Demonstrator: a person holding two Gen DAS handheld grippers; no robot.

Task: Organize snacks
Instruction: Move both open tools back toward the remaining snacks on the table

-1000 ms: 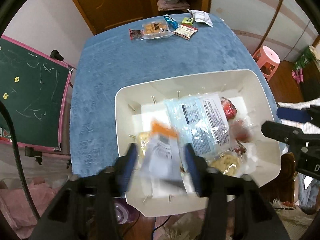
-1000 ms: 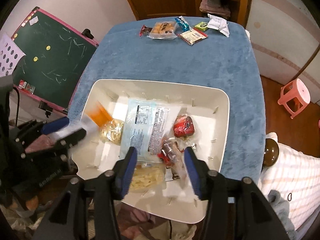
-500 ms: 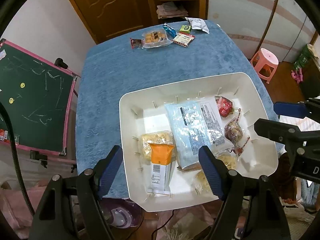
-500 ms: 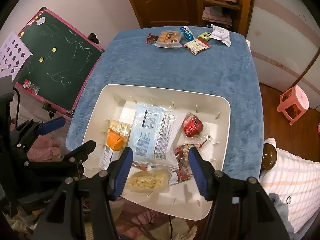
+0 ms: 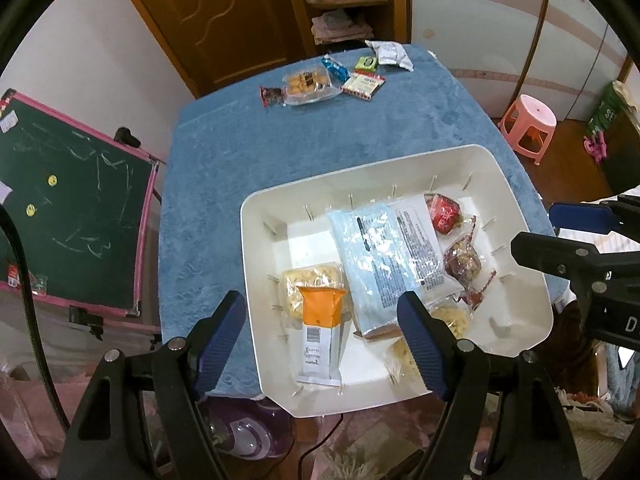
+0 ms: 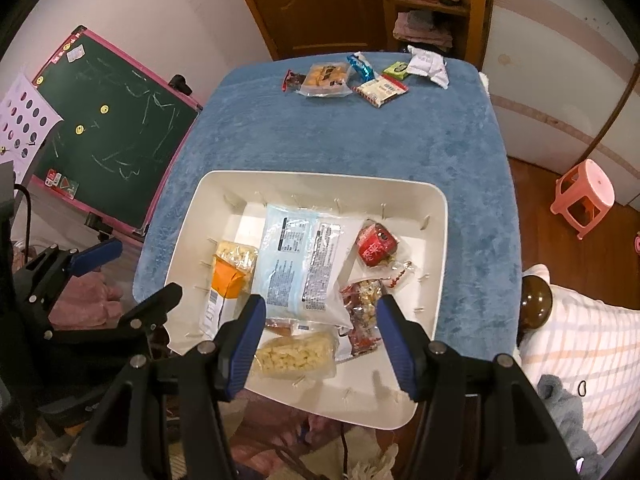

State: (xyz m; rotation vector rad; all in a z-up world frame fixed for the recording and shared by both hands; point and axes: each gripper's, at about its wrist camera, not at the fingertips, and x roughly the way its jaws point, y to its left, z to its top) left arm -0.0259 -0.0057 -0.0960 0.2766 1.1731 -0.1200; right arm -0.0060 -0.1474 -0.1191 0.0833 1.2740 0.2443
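- Snacks sit in a white bin (image 5: 260, 280) at the near edge of a blue table (image 5: 280, 152), under both grippers.
- Left gripper (image 5: 320, 344): jaws spread wide, empty, above the bin's near left corner.
- Right gripper (image 6: 318, 336): jaws apart, empty, above the bin's near edge.
- Orange-topped packet (image 5: 322, 332) lies near left in the bin, overlapping a yellow snack bag (image 5: 310, 280).
- Big pale-blue pouch (image 5: 384, 256) lies in the middle; red packet (image 5: 444, 214) at its far right.
- Far table edge: loose packets, including a cookie bag (image 5: 306, 86) and a white wrapper (image 5: 392, 52).
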